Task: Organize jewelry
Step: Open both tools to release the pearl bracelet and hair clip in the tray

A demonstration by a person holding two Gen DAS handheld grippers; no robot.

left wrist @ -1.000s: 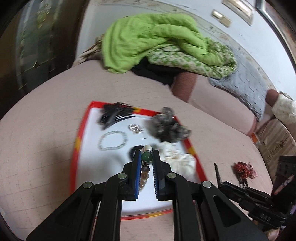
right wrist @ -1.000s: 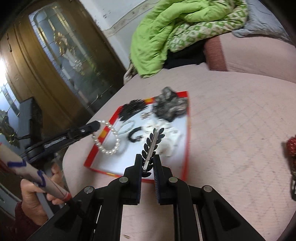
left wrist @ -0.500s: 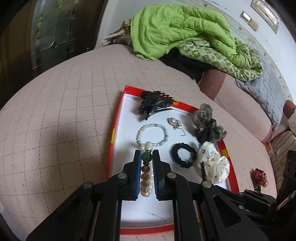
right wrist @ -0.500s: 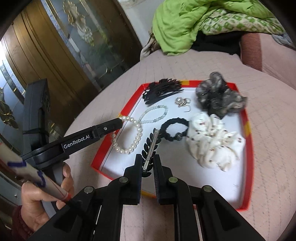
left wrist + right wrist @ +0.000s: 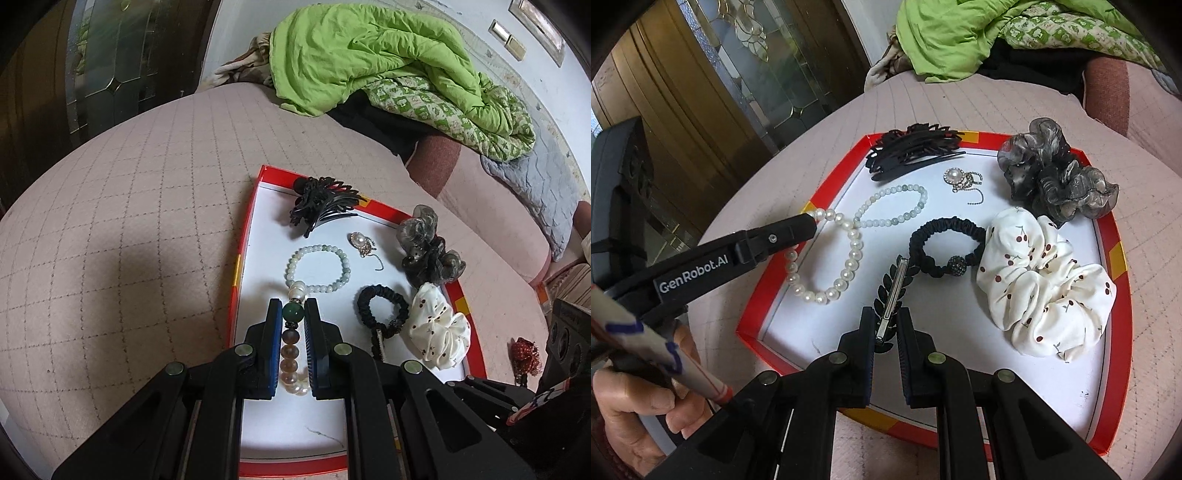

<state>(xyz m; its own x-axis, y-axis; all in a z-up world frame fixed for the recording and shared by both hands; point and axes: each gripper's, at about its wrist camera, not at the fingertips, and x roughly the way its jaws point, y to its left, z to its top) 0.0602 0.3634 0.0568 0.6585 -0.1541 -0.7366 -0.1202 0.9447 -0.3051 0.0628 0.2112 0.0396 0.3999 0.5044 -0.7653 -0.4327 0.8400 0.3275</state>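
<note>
While both of your grippers hang over the tray, these lines tell how things stand.

Step in hand: you are bringing two pieces down into the red-rimmed white tray (image 5: 1117,254) on the pink quilted bed (image 5: 129,221); I judge neither is set down yet.

Left gripper (image 5: 293,314): its fingers are clenched on the white pearl bracelet with green and brown beads (image 5: 827,258), gripped at the green bead; the loop dangles over the tray's left side, just beside the pale green bead bracelet (image 5: 319,267).

Right gripper (image 5: 886,325): its fingers are closed on the black leaf-shaped hair clip with a silver bar (image 5: 895,291), whose tip reaches toward the black elastic hair tie with a sparkly bead (image 5: 945,245).

Already in the tray: black claw clip (image 5: 916,149), pearl brooch with chain (image 5: 962,179), grey organza scrunchie (image 5: 1056,170), white cherry-print scrunchie (image 5: 1045,284).

Outside the tray: a small red beaded piece (image 5: 524,350) lies on the bed to the right.

Next move calls for: a bare white patch for each piece; lower the pearls clear of the green bracelet so the strands do not tangle, then release. Lay the clip flat before letting go.
</note>
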